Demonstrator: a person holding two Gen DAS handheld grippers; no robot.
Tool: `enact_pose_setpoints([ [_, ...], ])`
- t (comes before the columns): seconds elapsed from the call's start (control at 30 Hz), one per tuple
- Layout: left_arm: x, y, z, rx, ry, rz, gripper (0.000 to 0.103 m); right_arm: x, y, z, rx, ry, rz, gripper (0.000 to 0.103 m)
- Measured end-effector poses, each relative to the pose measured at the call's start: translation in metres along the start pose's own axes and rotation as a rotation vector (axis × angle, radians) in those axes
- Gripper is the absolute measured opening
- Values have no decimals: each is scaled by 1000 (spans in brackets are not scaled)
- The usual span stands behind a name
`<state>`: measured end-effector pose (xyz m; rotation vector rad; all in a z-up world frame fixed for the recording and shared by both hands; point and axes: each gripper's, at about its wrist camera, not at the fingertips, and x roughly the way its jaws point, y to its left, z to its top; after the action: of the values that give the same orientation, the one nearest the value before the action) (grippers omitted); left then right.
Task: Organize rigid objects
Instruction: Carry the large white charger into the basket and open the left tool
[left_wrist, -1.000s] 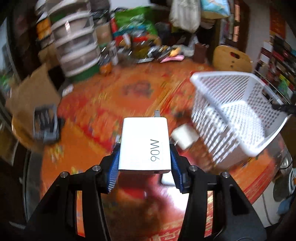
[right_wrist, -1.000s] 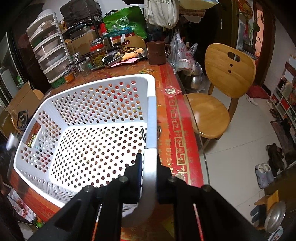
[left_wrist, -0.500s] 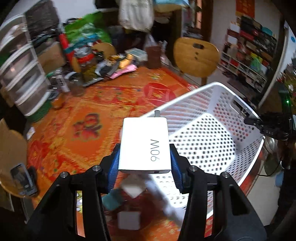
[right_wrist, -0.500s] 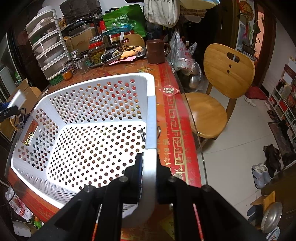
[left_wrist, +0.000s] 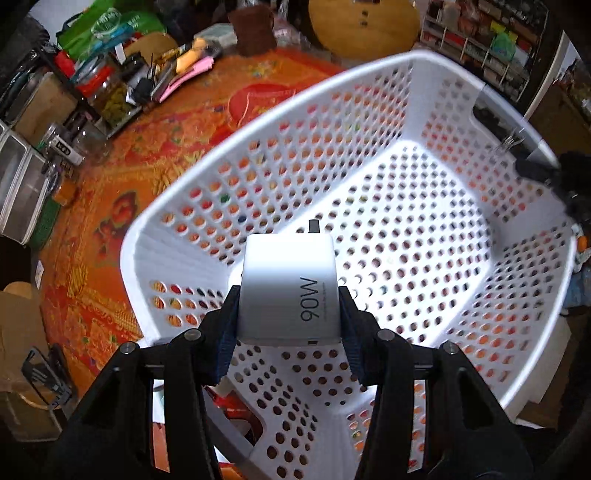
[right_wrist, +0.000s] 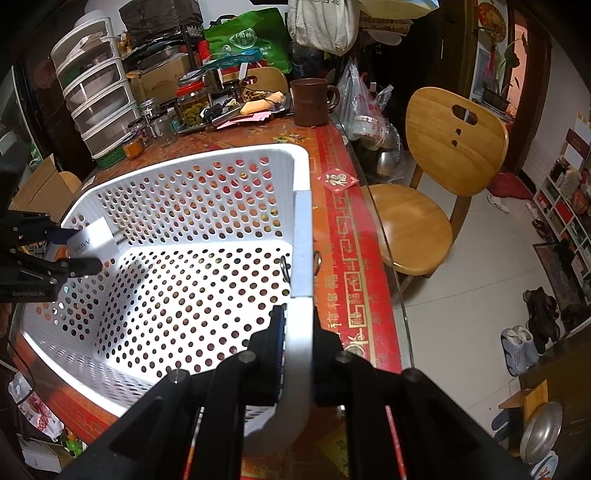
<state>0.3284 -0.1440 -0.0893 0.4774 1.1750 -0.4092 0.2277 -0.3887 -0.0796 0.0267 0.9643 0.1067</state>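
The left gripper is clamping a white charger marked 90W at lower centre of the left view, hanging over the white basket. The right gripper is pinching the basket's rim at lower centre of the right view, on the red table.

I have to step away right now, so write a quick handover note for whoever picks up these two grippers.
Left gripper: shut on the white 90W charger, held above the inside of the white basket, near its left wall.
Right gripper: shut on the basket's right rim, steadying it on the red table.
Done: charger brought over the basket. The basket floor looks bare.
Left: probably lower and release the charger; any other items are not visible from here.
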Motion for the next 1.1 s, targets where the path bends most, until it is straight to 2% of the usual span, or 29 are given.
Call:
enact_pose_setpoints([
  [0.13,12,-5,-1,25,41,33,47,0,0,0,1,0,3,9],
  [0.23,19,-10,-3,43,55,28,47,-1,-1,0,0,0,5,9],
  [0.47,21,-12,-2,50,59,39,47,-1,0,0,0,0,3,9],
  [0.63,24,-18,-3,85,55,87,48,0,0,-1,0,0,3,9],
  [0.67,23,-19,-4,96,46,106,50,0,0,-1,0,0,1,9],
  [0.7,22,-20,-4,104,36,122,58,0,0,-1,-1,0,2,9],
  [0.73,19,-21,-4,110,24,122,71,0,0,-1,-1,0,2,9],
  [0.8,9,-23,-6,121,-16,109,90,0,-1,-1,0,1,4,9],
  [0.83,3,-24,-7,129,-40,114,95,0,-1,-2,-1,1,4,9],
  [1.1,-23,-14,-21,112,-107,113,95,-4,1,-4,4,-1,2,9],
])
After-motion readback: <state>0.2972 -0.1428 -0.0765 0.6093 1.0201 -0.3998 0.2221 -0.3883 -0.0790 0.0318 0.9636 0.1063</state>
